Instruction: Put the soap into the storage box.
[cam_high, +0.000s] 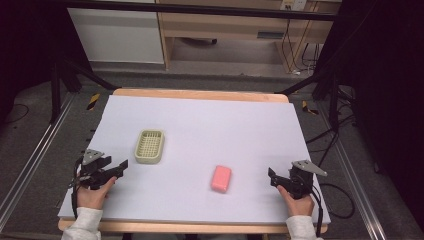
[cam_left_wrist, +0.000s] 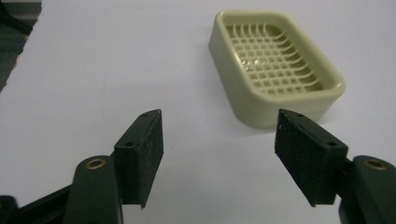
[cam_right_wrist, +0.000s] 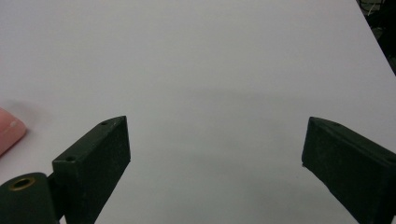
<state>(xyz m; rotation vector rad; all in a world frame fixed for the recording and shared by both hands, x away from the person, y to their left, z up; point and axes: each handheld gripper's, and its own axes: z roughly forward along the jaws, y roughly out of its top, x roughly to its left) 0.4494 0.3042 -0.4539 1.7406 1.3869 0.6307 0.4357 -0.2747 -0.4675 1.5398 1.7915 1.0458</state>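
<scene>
Pink soap (cam_high: 221, 178) is laid between the left gripper (cam_high: 121, 165) and right gripper (cam_high: 271, 175); both jaws are spread, nothing pinched, near a cream soap dish (cam_high: 149, 146).

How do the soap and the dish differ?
The soap is pink and solid; the dish is pale green with a grid floor, empty. The soap lies nearer the right gripper, the dish nearer the left gripper. Both are rounded rectangles lying flat on the table, untouched.
</scene>
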